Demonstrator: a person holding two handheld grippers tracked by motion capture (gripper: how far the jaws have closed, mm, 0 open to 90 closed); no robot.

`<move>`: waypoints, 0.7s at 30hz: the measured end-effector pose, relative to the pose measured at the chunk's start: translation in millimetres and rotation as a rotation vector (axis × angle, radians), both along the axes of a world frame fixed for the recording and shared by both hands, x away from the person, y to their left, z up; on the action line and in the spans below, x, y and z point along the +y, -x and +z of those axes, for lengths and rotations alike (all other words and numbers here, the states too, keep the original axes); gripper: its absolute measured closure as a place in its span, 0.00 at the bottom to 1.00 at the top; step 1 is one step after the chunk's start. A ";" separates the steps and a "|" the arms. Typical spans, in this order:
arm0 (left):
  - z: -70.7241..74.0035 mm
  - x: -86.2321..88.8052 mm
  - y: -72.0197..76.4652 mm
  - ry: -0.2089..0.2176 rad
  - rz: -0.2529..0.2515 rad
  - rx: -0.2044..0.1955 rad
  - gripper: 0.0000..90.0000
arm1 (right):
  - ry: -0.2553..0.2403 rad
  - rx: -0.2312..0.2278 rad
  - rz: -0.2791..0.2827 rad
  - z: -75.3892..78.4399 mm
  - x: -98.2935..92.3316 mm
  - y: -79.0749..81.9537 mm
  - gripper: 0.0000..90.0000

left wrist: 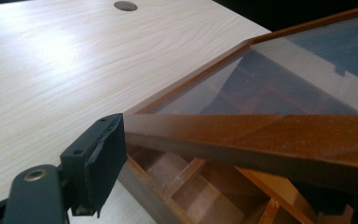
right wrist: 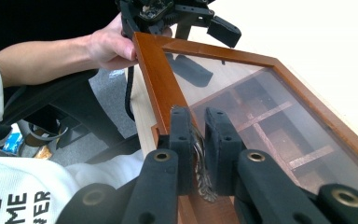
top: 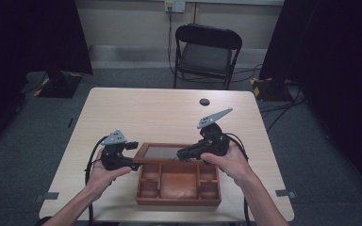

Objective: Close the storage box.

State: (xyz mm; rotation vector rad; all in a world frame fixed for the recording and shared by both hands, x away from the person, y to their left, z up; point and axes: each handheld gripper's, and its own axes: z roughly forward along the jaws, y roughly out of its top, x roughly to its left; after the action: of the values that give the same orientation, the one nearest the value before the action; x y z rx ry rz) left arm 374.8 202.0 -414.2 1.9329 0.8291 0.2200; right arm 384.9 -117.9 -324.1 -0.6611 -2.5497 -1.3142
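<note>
A brown wooden box (top: 179, 187) with several compartments stands at the table's near edge. Its glass-paned lid (top: 162, 151) is raised at a slant over the box's far half. My left gripper (top: 134, 155) grips the lid's wooden frame (left wrist: 261, 135) at the left corner, one pad (left wrist: 103, 156) pressed against the frame's end. My right gripper (right wrist: 199, 140) is shut on a small ornate metal clasp (right wrist: 201, 165) at the lid's edge, at the right end (top: 181, 154). The left gripper (right wrist: 205, 49) straddles the lid's far corner in the right gripper view.
The light wooden table (top: 160, 113) has a round cable hole (top: 204, 101) near its far edge. A black folding chair (top: 207, 52) stands beyond the table. Dark curtains hang at both sides. The person's forearms come in from below.
</note>
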 end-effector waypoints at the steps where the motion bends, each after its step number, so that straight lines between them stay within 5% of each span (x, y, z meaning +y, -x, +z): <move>1: -0.2 1.0 0.1 -0.002 0.002 0.002 0.20 | 0.002 0.003 0.002 -0.5 0.1 0.1 0.91; 8: -3.1 12.5 0.8 -0.040 0.023 0.013 0.21 | 0.010 -0.003 0.002 -1.4 -0.9 0.0 0.91; 21: -10.7 40.3 -7.1 -0.043 0.109 0.050 0.22 | 0.036 -0.026 -0.007 -9.4 -1.9 8.8 0.91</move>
State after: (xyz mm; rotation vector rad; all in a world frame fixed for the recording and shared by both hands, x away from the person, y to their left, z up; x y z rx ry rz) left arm 381.9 242.3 -424.9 1.9417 0.9711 0.2577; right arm 376.1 -119.8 -333.6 -0.6648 -2.5995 -1.2900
